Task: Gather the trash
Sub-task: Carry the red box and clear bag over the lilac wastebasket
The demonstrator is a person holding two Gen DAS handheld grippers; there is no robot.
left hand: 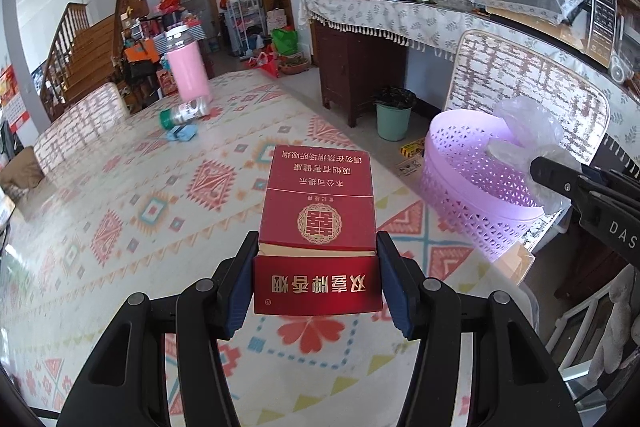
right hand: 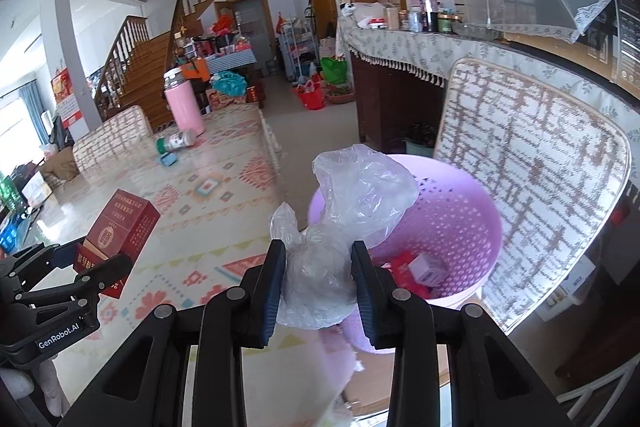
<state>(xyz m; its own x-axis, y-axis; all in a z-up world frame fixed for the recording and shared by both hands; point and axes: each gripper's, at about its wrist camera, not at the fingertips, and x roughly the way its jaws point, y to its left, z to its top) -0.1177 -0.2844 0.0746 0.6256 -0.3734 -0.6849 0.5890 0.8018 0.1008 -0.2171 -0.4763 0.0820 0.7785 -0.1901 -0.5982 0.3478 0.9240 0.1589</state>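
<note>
Red box [left hand: 316, 223] looks like shiny cardboard w/ gold print. Bag [right hand: 352, 203] is thin, see-thru, crinkly plastic. Purple basket [right hand: 460, 223] is smooth plastic w/ lots of holes. Table cover [left hand: 160, 211] looks smooth & glossy.

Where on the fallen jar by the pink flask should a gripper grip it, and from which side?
Grip the jar across its clear middle, coming from above. It lies on its side on the table, green cap pointing left, so the round body is exposed on top. The pink flask stands close behind, so a low approach from there looks blocked.
</note>
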